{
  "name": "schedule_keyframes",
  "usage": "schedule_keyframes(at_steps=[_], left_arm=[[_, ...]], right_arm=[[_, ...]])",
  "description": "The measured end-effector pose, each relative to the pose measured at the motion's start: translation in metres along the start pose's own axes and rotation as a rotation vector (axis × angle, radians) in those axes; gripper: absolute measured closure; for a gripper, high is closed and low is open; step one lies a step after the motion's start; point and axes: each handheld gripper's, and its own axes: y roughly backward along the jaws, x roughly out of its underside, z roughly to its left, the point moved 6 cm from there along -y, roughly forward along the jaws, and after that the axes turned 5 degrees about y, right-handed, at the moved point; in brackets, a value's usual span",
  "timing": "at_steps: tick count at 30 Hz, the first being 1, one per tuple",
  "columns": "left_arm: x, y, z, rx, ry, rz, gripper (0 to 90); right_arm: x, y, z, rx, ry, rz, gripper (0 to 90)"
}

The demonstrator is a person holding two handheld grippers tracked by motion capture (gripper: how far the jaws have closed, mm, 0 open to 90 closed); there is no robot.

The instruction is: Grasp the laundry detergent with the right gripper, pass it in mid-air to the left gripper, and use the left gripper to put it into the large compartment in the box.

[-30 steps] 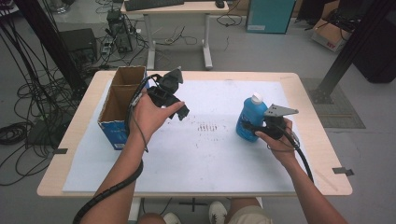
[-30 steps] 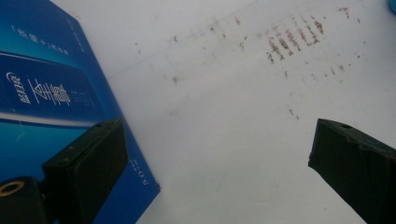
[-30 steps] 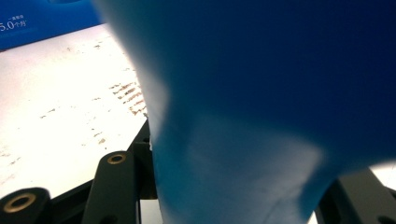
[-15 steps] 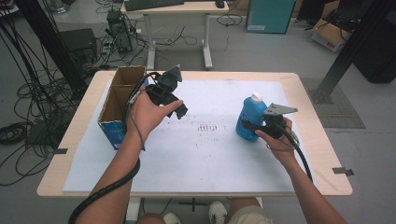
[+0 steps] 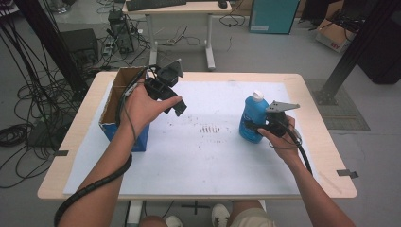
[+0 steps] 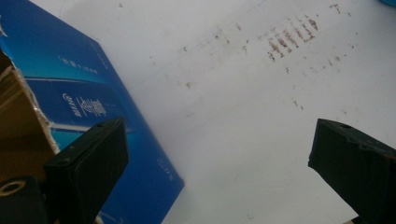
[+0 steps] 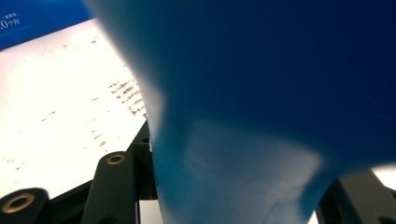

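A blue bottle [image 5: 253, 118] with a white cap stands upright on the white sheet at the table's right side. My right gripper [image 5: 257, 126] is shut on its lower body from the right, and the blue bottle [image 7: 261, 93] sits between the jaws in the right gripper view. My left gripper [image 5: 177, 106] is held in the air beside an open blue cardboard box [image 5: 120, 101] at the table's left. Its jaws stand wide apart with nothing between them [image 6: 217, 140], looking down on the sheet and the box's blue side [image 6: 93, 93].
A white sheet [image 5: 203, 156] covers the wooden table, with a patch of brown marks [image 5: 210, 128] near its middle. The box's top is open, its inside mostly hidden. Cables, a desk and boxes lie on the floor beyond the far edge.
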Motion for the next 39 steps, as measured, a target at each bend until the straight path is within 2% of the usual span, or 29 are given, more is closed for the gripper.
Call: schedule_keyframes(at_steps=[3, 7, 12, 15, 16, 17, 19, 20, 26, 28, 31, 34, 39], left_arm=[[-0.001, 0.006, 0.0, 0.009, -0.028, -0.003, 5.2], [-0.002, 0.017, 0.002, 0.01, -0.097, 0.008, 5.2], [-0.008, 0.031, 0.002, 0.018, -0.175, 0.01, 5.0], [-0.013, 0.04, 0.001, 0.023, -0.23, 0.009, 5.0], [-0.015, 0.042, 0.0, 0.021, -0.25, 0.007, 4.9], [-0.017, 0.045, 0.0, 0.023, -0.279, 0.012, 5.1], [-0.022, 0.05, -0.001, 0.007, -0.324, 0.01, 5.2], [-0.023, 0.052, -0.001, 0.01, -0.333, 0.013, 5.2], [-0.035, 0.066, -0.003, 0.03, -0.434, 0.01, 5.0], [-0.037, 0.071, -0.003, 0.05, -0.468, 0.002, 5.1], [-0.04, 0.077, -0.001, 0.072, -0.496, -0.012, 5.3], [-0.042, 0.08, 0.0, 0.086, -0.519, -0.022, 5.1], [-0.042, 0.084, -0.003, 0.126, -0.555, 0.0, 4.7]], right_arm=[[-0.005, 0.002, -0.002, -0.003, -0.008, -0.005, 44.6], [-0.014, 0.004, -0.004, -0.007, -0.004, -0.001, 44.6], [-0.03, 0.004, -0.004, -0.035, -0.003, 0.011, 44.5], [-0.043, 0.004, 0.0, -0.055, 0.009, 0.01, 44.4], [-0.049, 0.003, 0.001, -0.065, 0.027, 0.006, 44.4], [-0.053, 0.003, 0.002, -0.073, 0.03, 0.003, 44.4], [-0.064, 0.002, 0.006, -0.098, 0.039, 0.002, 44.2], [-0.073, 0.001, 0.009, -0.116, 0.041, 0.007, 44.1], [-0.102, -0.003, 0.023, -0.185, 0.062, 0.001, 44.0], [-0.11, -0.005, 0.029, -0.202, 0.072, 0.002, 44.0], [-0.12, -0.01, 0.037, -0.231, 0.098, -0.001, 43.9], [-0.13, -0.017, 0.05, -0.278, 0.116, 0.0, 43.8], [-0.139, -0.028, 0.067, -0.32, 0.144, -0.007, 43.8]])
